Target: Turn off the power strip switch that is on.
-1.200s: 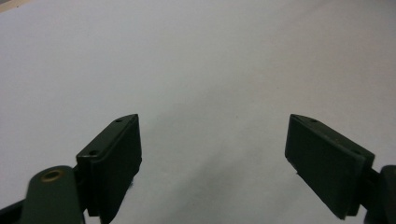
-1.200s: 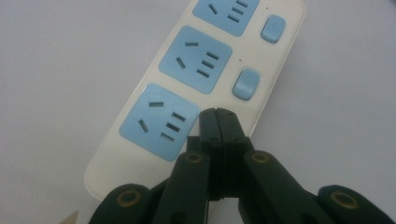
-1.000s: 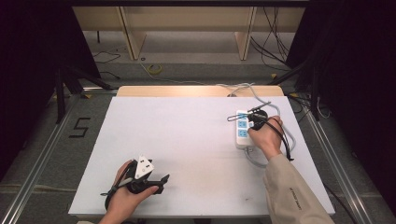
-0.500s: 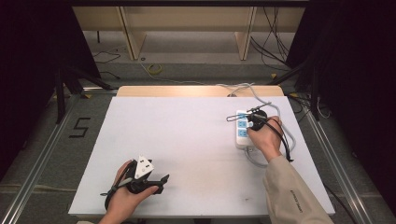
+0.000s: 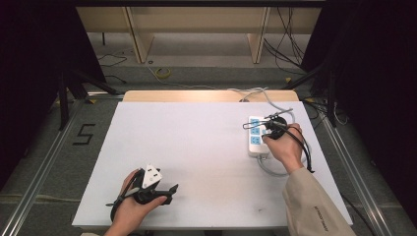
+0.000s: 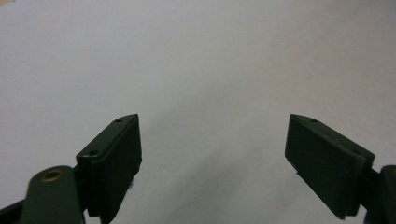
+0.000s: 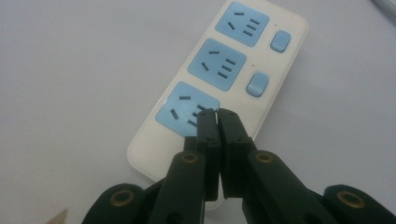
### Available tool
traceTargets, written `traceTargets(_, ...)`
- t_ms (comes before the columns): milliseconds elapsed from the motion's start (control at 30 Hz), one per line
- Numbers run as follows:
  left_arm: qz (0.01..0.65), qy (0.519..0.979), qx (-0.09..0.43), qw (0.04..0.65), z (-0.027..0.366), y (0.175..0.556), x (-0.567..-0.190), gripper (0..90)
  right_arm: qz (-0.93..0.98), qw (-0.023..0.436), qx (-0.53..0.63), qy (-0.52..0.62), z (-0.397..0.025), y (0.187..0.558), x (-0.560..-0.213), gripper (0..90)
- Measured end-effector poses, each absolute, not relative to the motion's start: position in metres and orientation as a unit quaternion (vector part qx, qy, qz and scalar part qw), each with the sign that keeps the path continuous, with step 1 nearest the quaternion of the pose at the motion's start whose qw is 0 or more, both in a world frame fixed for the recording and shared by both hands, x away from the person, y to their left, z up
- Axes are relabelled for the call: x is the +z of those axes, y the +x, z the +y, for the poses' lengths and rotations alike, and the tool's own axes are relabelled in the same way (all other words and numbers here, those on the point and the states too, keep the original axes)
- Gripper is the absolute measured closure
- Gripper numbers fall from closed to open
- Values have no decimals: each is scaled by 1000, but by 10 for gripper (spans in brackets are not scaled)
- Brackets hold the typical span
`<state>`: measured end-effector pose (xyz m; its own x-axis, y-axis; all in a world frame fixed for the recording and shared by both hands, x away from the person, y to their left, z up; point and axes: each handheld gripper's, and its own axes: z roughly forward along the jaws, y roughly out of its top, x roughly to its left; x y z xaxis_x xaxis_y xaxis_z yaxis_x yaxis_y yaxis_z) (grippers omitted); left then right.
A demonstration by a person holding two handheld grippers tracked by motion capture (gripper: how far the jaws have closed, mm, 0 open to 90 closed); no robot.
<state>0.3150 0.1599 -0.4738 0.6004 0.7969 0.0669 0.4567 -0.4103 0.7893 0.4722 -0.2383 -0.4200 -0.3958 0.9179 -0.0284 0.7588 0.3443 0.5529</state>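
A white power strip [image 5: 254, 135] with three blue sockets and blue switches lies at the right side of the white table [image 5: 196, 147]. My right gripper [image 5: 266, 132] is held over it. In the right gripper view the strip [image 7: 261, 79] runs away from me, and my right gripper [image 7: 217, 113] is shut with nothing between its jaws, its tips at the nearest socket [image 7: 184, 112]. Whether they touch the socket I cannot tell. My left gripper [image 5: 169, 189] rests near the table's front left. In the left gripper view it [image 6: 212, 126] is open over bare table.
The strip's grey cable [image 5: 273, 170] loops out from its near end beside the right hand, and more cable [image 5: 255, 92] runs off the far edge. A wooden board [image 5: 196, 96] borders the table's far side. A "5" [image 5: 83, 133] is marked on the floor at left.
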Motion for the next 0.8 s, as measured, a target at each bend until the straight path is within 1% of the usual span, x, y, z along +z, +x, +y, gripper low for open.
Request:
traceTargets(200,388,810,222,379,161,315,-475,185,803,161,242,519,-241,463,-419,864)
traceTargets(800,387,812,221,376,160,315,-475,185,806,162,266,504,-241,443,-413,817)
